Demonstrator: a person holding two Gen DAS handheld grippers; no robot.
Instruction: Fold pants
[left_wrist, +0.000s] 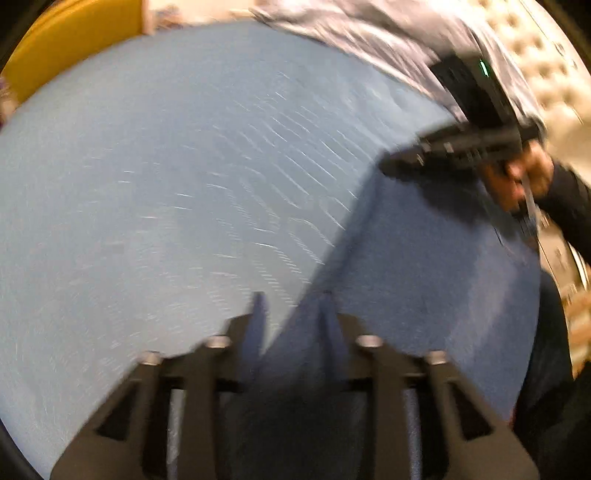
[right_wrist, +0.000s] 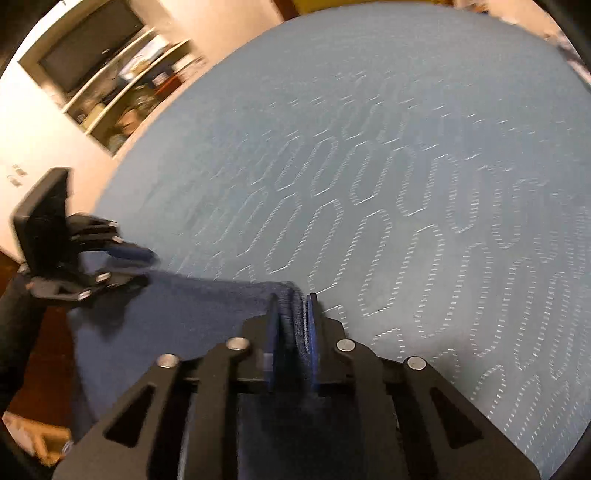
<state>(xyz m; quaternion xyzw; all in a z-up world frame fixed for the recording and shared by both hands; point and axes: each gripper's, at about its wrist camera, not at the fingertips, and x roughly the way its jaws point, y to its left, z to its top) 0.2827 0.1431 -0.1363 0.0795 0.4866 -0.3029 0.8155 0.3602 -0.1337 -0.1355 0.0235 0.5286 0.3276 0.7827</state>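
Observation:
The dark blue pants (left_wrist: 424, 280) hang stretched between both grippers above a light blue quilted bed (left_wrist: 166, 184). My left gripper (left_wrist: 291, 306) has the pants edge between its fingers; blur hides how tightly the jaws close. My right gripper (right_wrist: 293, 306) is shut on a bunched edge of the pants (right_wrist: 177, 317). The right gripper also shows in the left wrist view (left_wrist: 443, 151), held by a hand. The left gripper shows in the right wrist view (right_wrist: 122, 258), gripping the far corner of the cloth.
The bed (right_wrist: 406, 184) fills both views. A grey patterned pillow or cover (left_wrist: 369, 40) lies at the head by a tufted cream headboard (left_wrist: 546, 66). A yellow object (left_wrist: 74, 40) stands beyond the bed. Shelves with clutter (right_wrist: 133, 96) line the wall.

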